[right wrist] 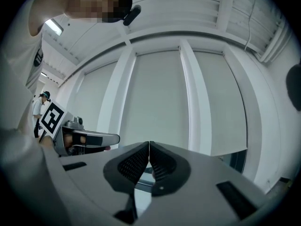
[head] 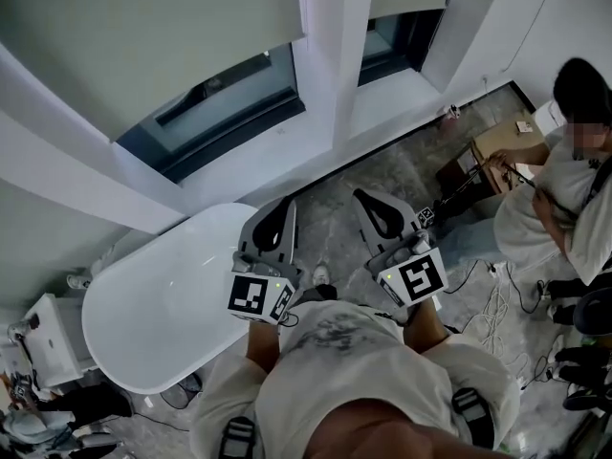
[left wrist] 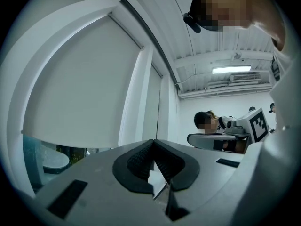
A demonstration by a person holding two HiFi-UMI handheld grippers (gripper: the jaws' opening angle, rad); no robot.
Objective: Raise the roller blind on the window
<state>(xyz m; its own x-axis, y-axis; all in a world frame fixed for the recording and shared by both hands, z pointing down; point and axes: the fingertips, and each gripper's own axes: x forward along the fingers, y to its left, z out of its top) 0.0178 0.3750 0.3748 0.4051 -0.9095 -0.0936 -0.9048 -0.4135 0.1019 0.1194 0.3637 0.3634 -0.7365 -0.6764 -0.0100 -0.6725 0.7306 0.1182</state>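
Cool, even indoor light is filling all views. The ceiling lamp [left wrist: 231,69] is blowing out slightly. The blind [left wrist: 80,88] is showing flat, shadowless. The tub [head: 163,304] is catching soft glare. Gripper views are bending strongly, vignetting to black at the corners; nearest foreground is blurring.

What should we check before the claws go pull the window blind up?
1. Left claw empty: ok, shut on nothing.
2. Right claw empty: ok, shut on nothing.
3. Roller blind needs raising: ok, it hangs most of the way down.
4. Pull cord or chain found: cannot tell, none shows.
5. Claws up at the blind: not ok, both are held back from it, beside the bathtub.
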